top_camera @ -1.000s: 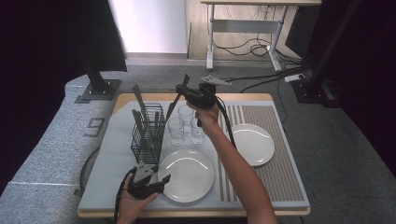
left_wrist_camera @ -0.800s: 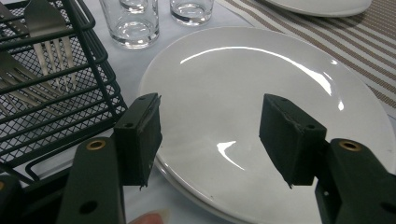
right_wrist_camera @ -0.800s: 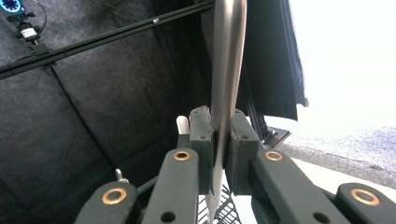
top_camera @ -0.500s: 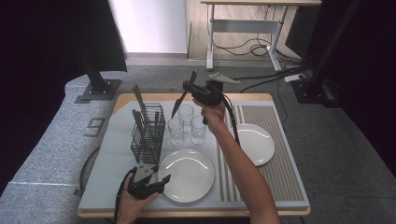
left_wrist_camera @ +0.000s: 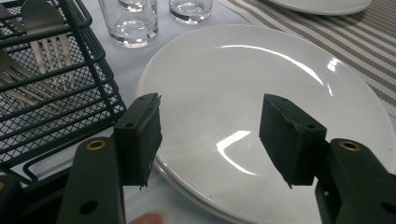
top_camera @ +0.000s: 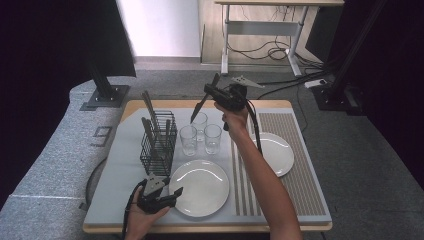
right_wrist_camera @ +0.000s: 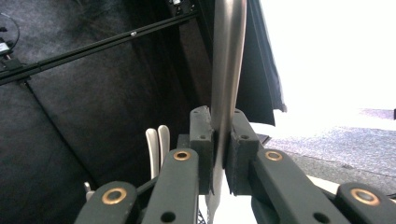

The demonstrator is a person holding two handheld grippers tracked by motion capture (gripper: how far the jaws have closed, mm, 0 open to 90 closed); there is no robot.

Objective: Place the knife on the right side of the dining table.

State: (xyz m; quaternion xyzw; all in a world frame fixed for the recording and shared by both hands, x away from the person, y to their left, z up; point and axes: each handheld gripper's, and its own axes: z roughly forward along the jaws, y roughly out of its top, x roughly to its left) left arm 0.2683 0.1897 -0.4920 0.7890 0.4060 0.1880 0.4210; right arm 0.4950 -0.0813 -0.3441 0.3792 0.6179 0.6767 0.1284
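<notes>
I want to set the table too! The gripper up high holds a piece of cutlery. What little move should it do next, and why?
Probably bring it toward the person and lower it beside the near plate. The right gripper is shut on the cutlery piece, high above the glasses and out of the basket, and that plate has no cutlery beside it.
</notes>
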